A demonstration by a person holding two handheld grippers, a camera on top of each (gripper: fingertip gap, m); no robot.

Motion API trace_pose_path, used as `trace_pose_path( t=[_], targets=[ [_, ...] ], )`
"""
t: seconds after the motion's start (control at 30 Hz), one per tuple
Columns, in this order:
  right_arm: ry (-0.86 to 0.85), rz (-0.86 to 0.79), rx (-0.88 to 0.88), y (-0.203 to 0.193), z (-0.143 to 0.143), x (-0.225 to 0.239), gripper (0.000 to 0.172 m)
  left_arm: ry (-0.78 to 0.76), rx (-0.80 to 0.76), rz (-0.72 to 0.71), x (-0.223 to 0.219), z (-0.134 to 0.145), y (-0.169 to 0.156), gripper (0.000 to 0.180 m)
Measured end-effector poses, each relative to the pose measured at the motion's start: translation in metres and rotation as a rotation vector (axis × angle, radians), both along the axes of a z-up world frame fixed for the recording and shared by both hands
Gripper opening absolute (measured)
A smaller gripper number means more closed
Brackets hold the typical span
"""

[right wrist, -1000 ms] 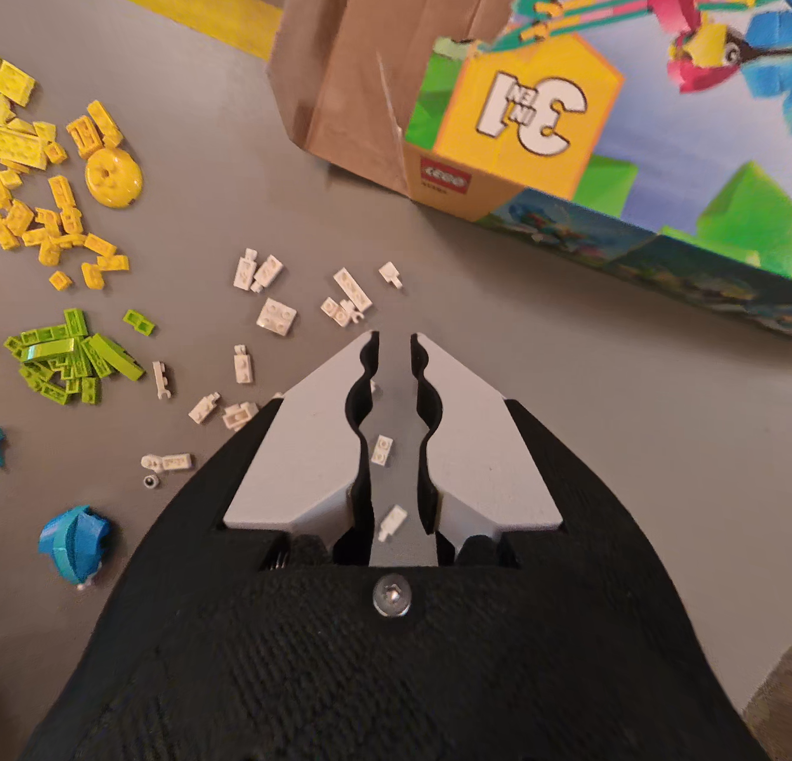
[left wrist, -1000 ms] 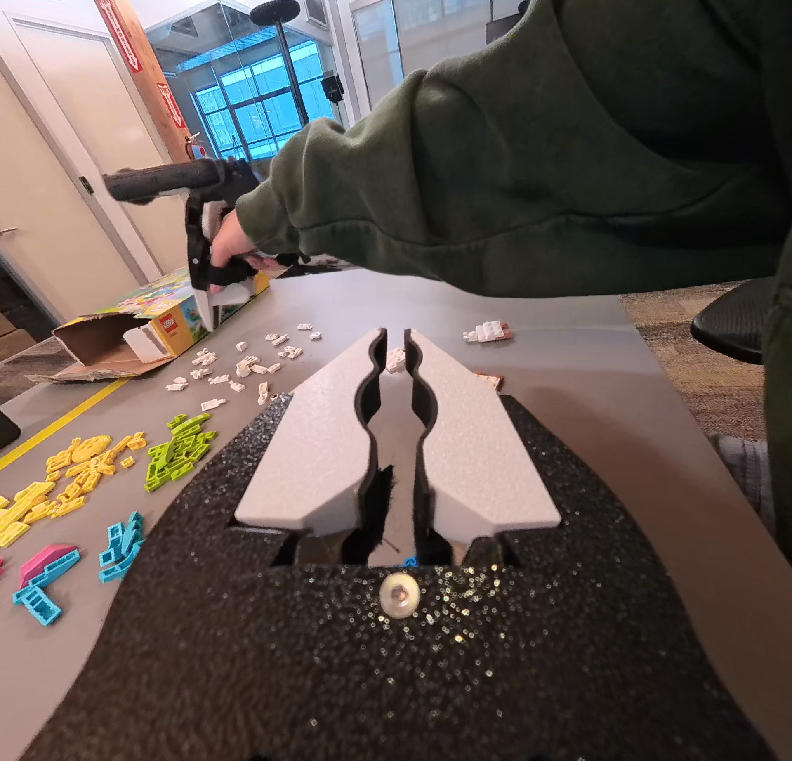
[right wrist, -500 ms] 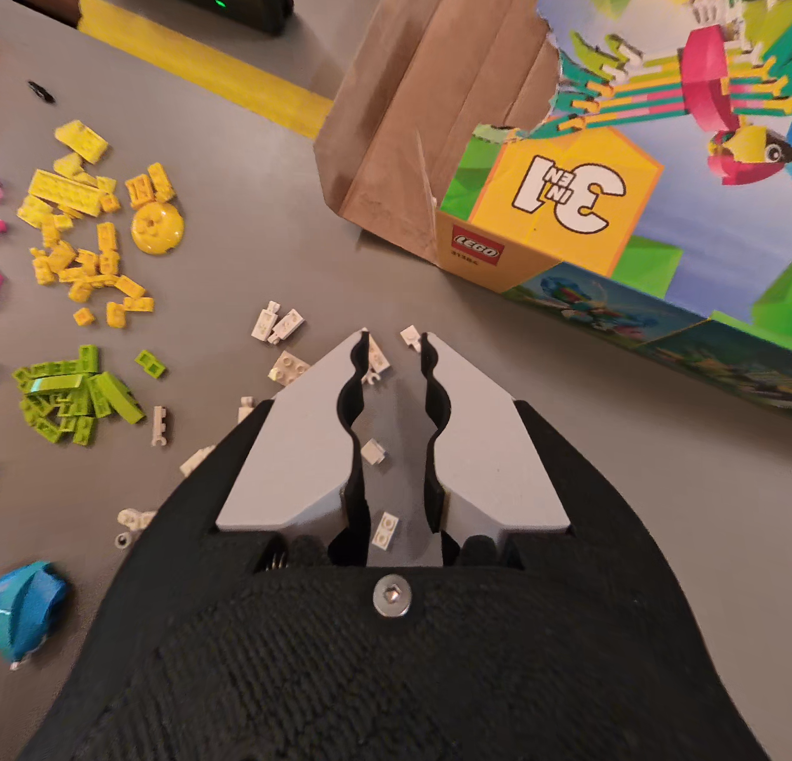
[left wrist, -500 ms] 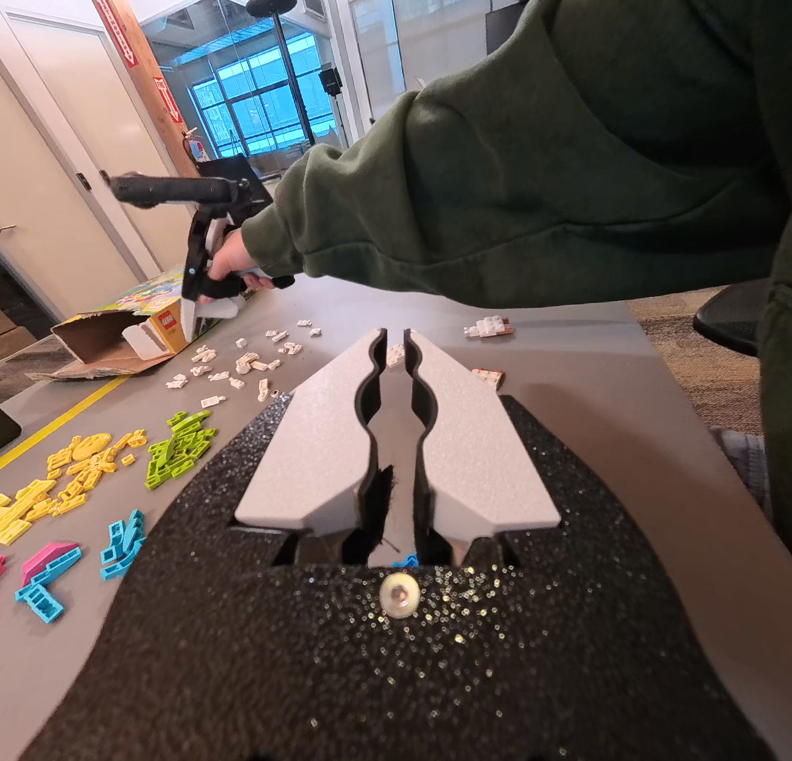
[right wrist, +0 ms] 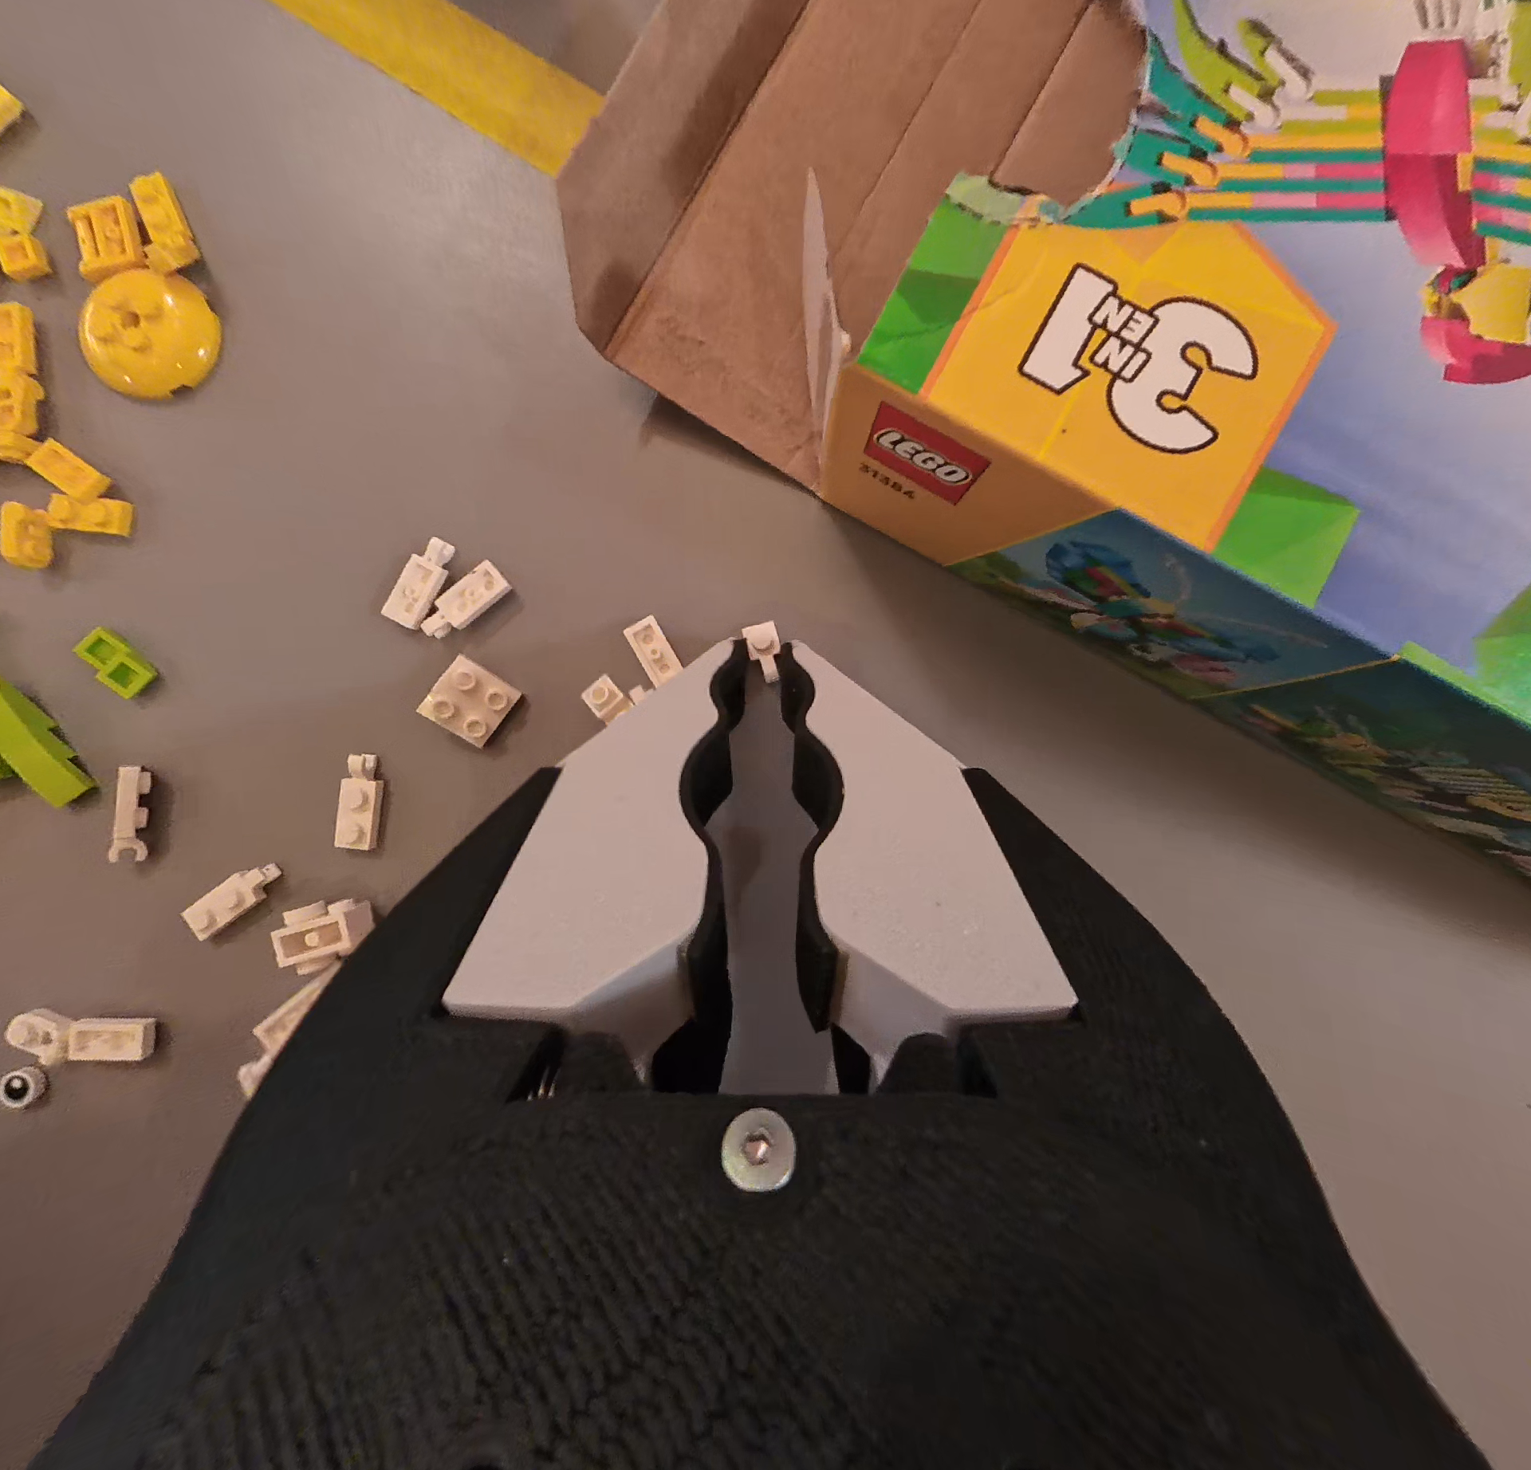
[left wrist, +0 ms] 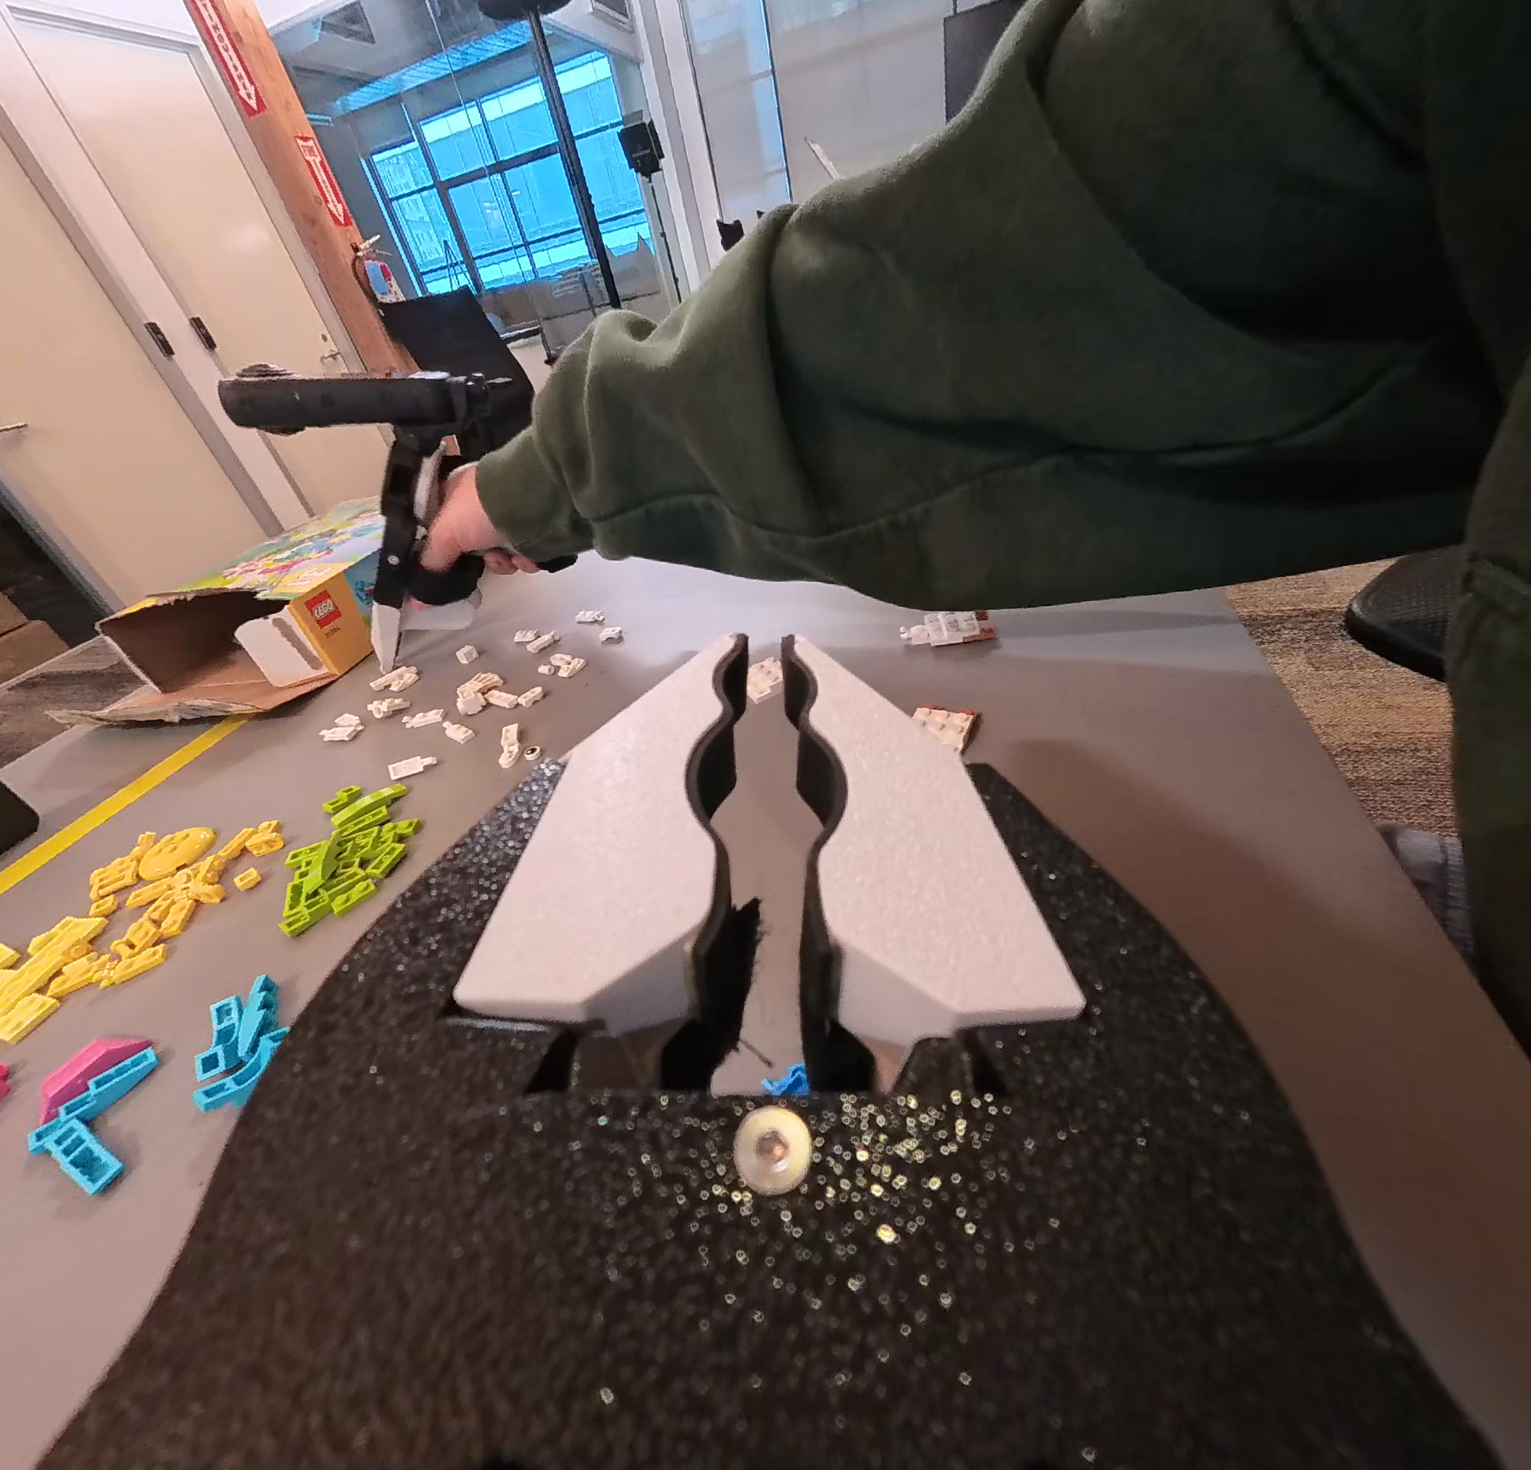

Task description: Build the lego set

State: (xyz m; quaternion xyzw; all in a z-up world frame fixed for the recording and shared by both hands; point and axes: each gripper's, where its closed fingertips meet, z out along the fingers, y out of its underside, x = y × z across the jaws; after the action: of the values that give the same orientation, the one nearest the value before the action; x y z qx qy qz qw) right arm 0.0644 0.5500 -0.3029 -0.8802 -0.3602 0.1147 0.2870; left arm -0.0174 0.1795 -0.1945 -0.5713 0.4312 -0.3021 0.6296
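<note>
My right gripper [right wrist: 762,660] points down at the grey table [right wrist: 1077,892], and its fingertips are closed on a small white clip piece [right wrist: 760,645] that lies on the table beside the toy box [right wrist: 1118,403]. Loose white pieces [right wrist: 470,700] lie just to its left. The left wrist view shows this gripper [left wrist: 388,653] with its tip down among the white pieces. My left gripper [left wrist: 764,658] hovers low over the table [left wrist: 1160,768], its jaws slightly apart and empty. A white plate [left wrist: 764,678] lies on the table just beyond its tips.
Yellow pieces [left wrist: 149,892], lime pieces [left wrist: 348,850] and blue and pink pieces [left wrist: 99,1099] lie in sorted heaps at the left. A white and brown built part [left wrist: 949,627] and a plate [left wrist: 944,726] lie at the right. A green sleeve [left wrist: 994,395] crosses above the table.
My right gripper moved forward over the white pieces toward the box, opened wider, then came down and narrowed its jaws around the small white clip piece. The left gripper stayed still.
</note>
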Motion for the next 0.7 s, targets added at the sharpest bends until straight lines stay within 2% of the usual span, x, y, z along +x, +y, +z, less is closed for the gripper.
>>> trace_pose_path(
  t=[0.03, 0.1, 0.17, 0.27, 0.37, 0.53, 0.6, 0.7],
  targets=[
    [-0.018, 0.011, 0.012, -0.001, 0.000, 0.002, 0.007, 0.001, 0.001, 0.001, 0.000, 0.000, 0.000, 0.006],
    [-0.048, 0.057, 0.063, -0.007, 0.008, 0.005, 0.007, 0.005, 0.000, 0.002, 0.000, -0.001, 0.001, 0.006],
    [-0.019, 0.163, 0.098, -0.031, 0.027, -0.002, 0.007, 0.004, -0.001, 0.005, -0.001, -0.001, 0.001, 0.006],
    [0.059, 0.443, 0.085, -0.113, 0.055, -0.023, 0.007, -0.010, 0.012, 0.013, -0.002, 0.003, 0.001, 0.006],
    [0.035, 0.594, 0.118, -0.193, 0.066, -0.032, 0.007, 0.001, 0.008, 0.079, -0.008, 0.003, 0.009, 0.006],
    [-0.047, 0.826, 0.068, -0.312, 0.037, -0.050, 0.007, -0.038, 0.005, 0.126, -0.016, 0.008, 0.015, 0.005],
    [-0.068, 0.881, 0.075, -0.339, 0.026, -0.055, 0.007, -0.049, 0.002, 0.120, -0.016, 0.010, 0.015, 0.005],
    [-0.090, 0.889, 0.088, -0.355, 0.015, -0.060, 0.007, -0.044, 0.005, 0.113, -0.014, 0.009, 0.013, 0.006]
  ],
)
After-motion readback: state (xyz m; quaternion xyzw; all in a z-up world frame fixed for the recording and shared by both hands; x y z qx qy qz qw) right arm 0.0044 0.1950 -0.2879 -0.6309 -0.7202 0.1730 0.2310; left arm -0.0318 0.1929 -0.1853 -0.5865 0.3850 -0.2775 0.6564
